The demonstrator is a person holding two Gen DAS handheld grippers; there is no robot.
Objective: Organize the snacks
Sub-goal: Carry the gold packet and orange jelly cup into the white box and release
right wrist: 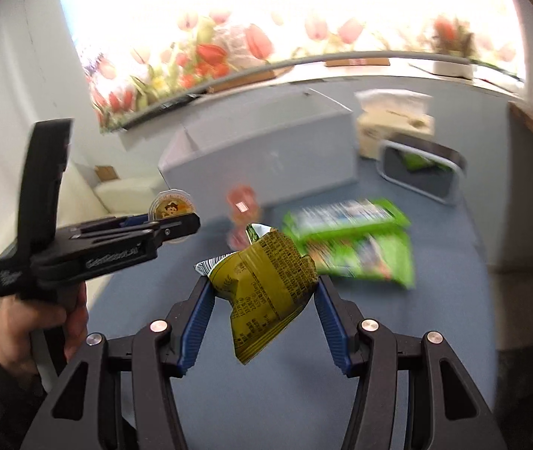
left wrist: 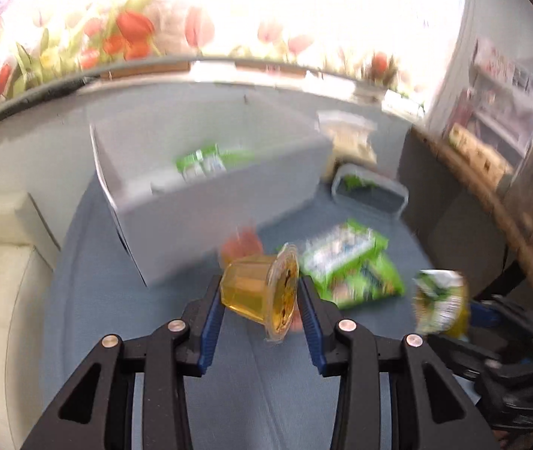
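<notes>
Yellow jelly cup (left wrist: pixel 259 292) on its side between left gripper (left wrist: pixel 261 296) jaws, above blue tabletop (left wrist: pixel 116 300). Right gripper (right wrist: pixel 262 300) jaws pinch crumpled olive snack packet (right wrist: pixel 266 288). Risk – smooth cup pops out, squeezed bag slips. Grey box (left wrist: pixel 210 202) holds green packets; small grey tray (left wrist: pixel 369 191) holds one – more green packets (left wrist: pixel 352 266) loose on tabletop.

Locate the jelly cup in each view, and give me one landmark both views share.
Left wrist: the jelly cup lies on its side at lower centre, clamped by the left gripper.
Right wrist: only its lid shows at middle left, above the left gripper.
Shared landmark: the grey box behind, on the blue table.
</notes>
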